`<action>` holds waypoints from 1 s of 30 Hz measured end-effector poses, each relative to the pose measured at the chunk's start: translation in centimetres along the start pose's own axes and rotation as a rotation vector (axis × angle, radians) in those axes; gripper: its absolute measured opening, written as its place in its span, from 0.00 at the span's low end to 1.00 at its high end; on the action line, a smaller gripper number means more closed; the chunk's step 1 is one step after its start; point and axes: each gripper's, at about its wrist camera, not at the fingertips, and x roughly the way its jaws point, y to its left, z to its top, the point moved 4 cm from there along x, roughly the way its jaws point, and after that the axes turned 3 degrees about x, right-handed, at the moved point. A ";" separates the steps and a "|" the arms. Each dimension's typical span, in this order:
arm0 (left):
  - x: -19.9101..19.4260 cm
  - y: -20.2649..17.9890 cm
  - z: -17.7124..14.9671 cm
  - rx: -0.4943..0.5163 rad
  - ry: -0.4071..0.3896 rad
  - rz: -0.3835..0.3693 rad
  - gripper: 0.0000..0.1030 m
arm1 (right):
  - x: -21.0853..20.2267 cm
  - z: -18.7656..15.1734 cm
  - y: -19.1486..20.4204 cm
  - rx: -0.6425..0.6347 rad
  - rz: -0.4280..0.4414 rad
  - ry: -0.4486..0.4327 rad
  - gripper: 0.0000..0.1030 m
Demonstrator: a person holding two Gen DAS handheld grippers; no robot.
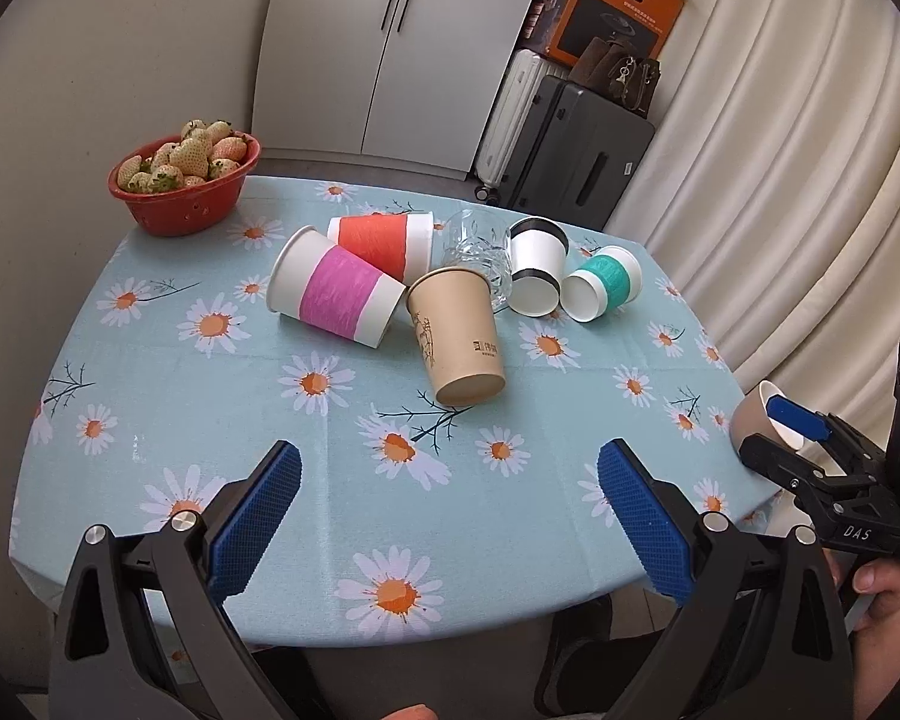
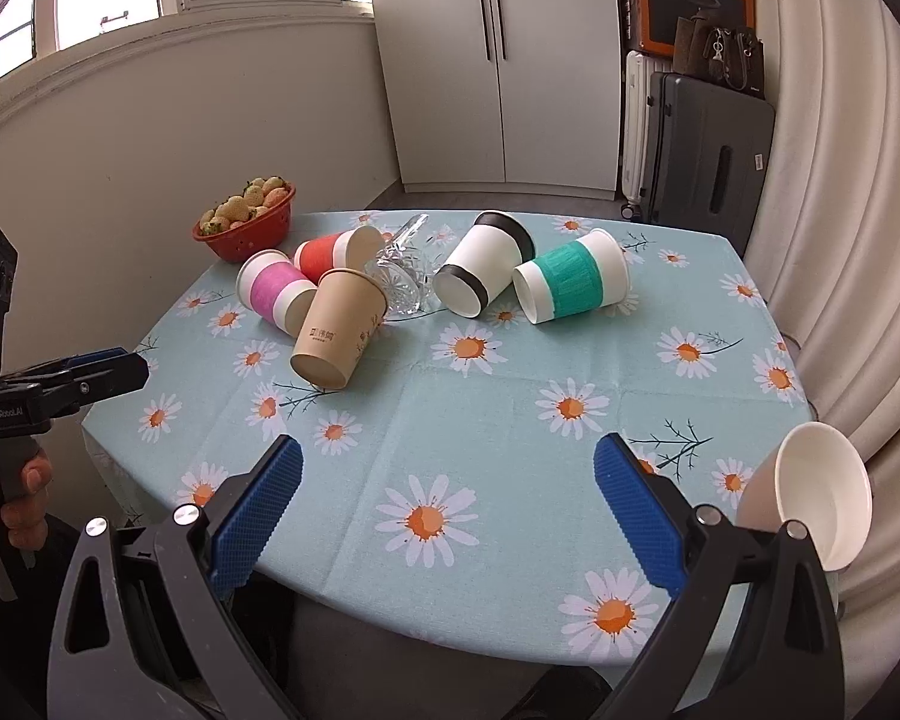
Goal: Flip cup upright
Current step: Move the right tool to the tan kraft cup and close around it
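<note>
Several cups lie tipped on the daisy tablecloth: a pink-banded cup, an orange-banded cup, a brown paper cup, a clear glass, a black-banded cup and a teal-banded cup. They also show in the right wrist view, with the brown paper cup nearest. A tan cup stands upright at the table's right edge, just right of my right gripper. My left gripper is open and empty over the near table. My right gripper is open and empty.
A red bowl of pale strawberries sits at the far left corner. Suitcases and a boxed appliance stand behind the table. A curtain hangs at the right. White cabinet doors are behind.
</note>
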 end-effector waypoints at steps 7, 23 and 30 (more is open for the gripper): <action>3.4 1.3 4.6 -0.139 0.066 -0.147 0.93 | 4.0 4.1 -0.2 0.044 0.118 0.077 0.92; 15.4 1.4 7.7 -0.254 0.361 -0.210 0.74 | 11.4 7.6 -3.2 0.239 0.419 0.319 0.63; 17.3 1.4 7.7 -0.227 0.421 -0.115 0.74 | 12.1 8.0 -3.2 0.245 0.471 0.342 0.60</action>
